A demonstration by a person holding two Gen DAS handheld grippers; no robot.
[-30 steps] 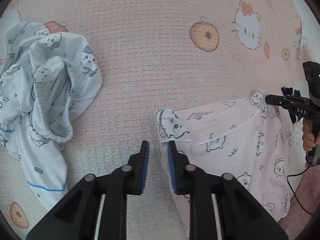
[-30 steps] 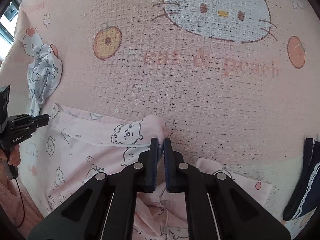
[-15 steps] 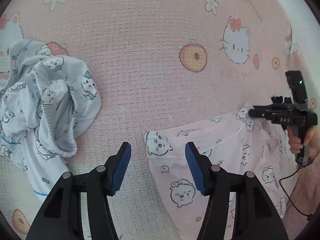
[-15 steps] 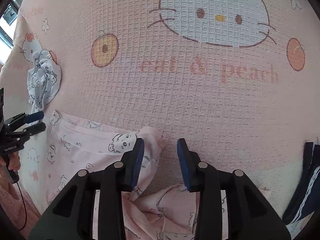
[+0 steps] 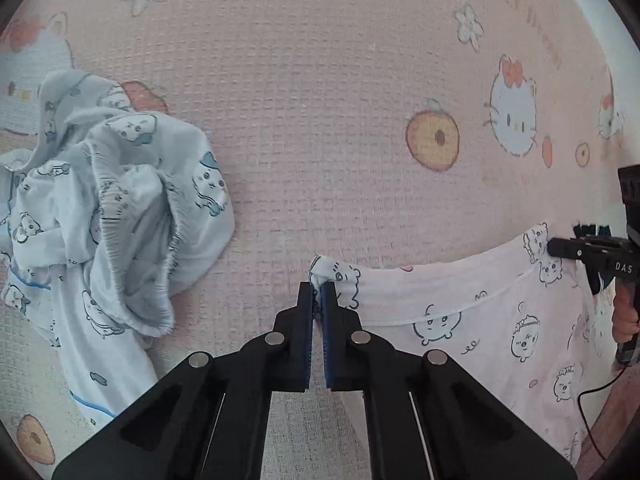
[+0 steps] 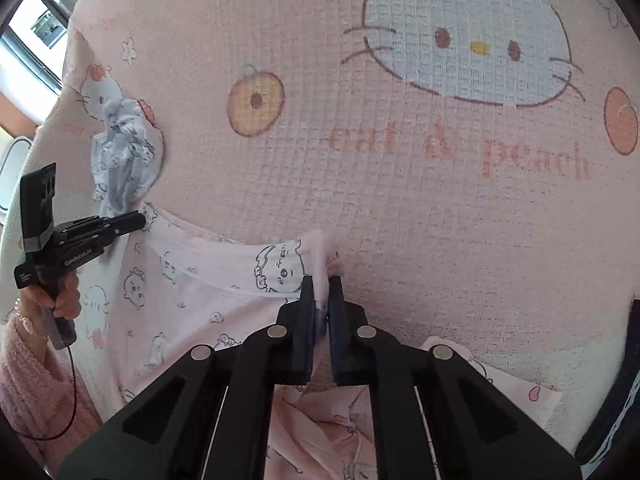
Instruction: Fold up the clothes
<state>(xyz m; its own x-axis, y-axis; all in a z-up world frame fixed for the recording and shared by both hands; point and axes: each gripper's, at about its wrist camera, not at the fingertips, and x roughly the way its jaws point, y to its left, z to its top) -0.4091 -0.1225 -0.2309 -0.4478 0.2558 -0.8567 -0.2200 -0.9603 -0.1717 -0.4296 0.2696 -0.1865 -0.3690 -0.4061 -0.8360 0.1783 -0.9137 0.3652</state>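
Pinching one top corner each, both tongs are clenched on the pink garment (image 5: 460, 320), which lies spread on a pink blanket (image 5: 320, 100) printed with cats and peaches. The left tongs (image 5: 318, 300) grip the corner at the garment's left end, fabric bunched between the blue pads; the right tongs (image 6: 318, 296) do the same at the other end, a fold of pink cloth squeezed up between the fingers. The top edge runs taut between the two grips, and the rest of the garment spreads below and behind both tongs, toward the person.

Left of the left tongs, close but apart from the pink garment, sits a crumpled blue garment (image 5: 104, 232) with an elastic waistband showing. From the right wrist view it lies just beyond the left tongs' tips, near the pink corner. Right of the right tongs, at the frame edge, is a dark cloth (image 6: 616, 400) with white trim, well apart from the grip. A pink sleeve (image 6: 24, 380) and a hand (image 6: 60, 300) hold the left tongs' handle, a thin cable hanging below it. Between the two tongs only blanket and pink cloth show.
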